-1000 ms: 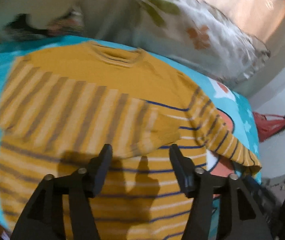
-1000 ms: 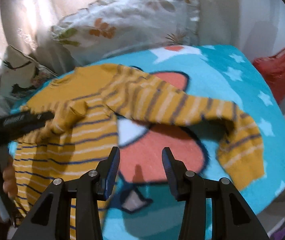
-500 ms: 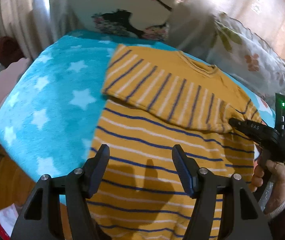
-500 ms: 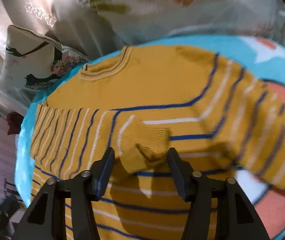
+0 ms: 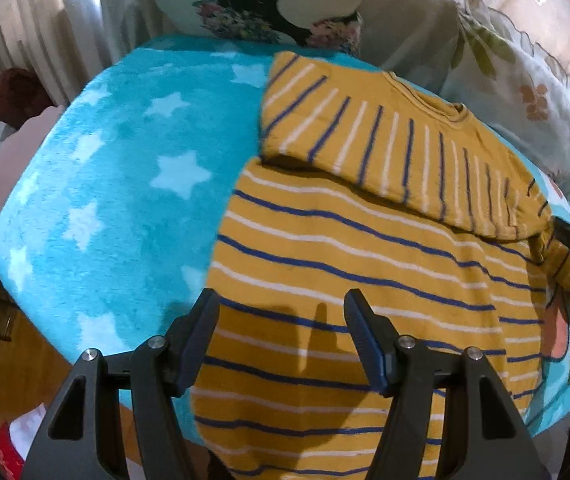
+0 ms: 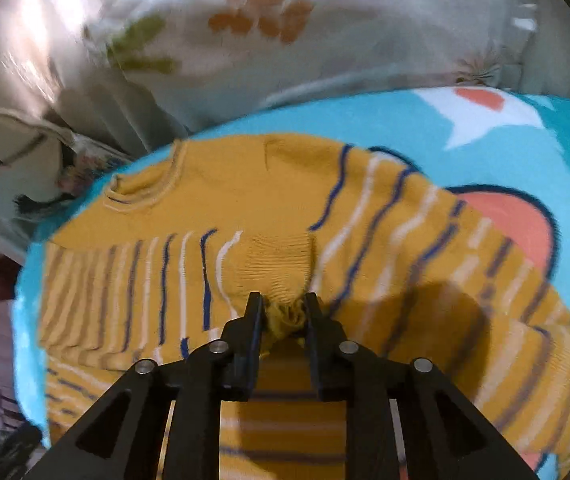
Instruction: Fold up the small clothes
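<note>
Right gripper (image 6: 283,312) pinching sweater (image 6: 245,200) cuff, left gripper (image 5: 281,330) agape

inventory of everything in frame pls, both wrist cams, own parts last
Sweater: 1, mustard with blue and white stripes, flat on the blanket, one sleeve folded across the chest.
Sleeve cuff: 1, mustard ribbed, pinched in the right gripper.
Blanket: 1, turquoise with white stars, under the sweater.
Pillows: 2, pale floral and white with dark print, behind the blanket.
Red item: 1, far left edge, unclear.
Left gripper: 1, black, open above the sweater hem.
Right gripper: 1, black, shut on the cuff.
</note>
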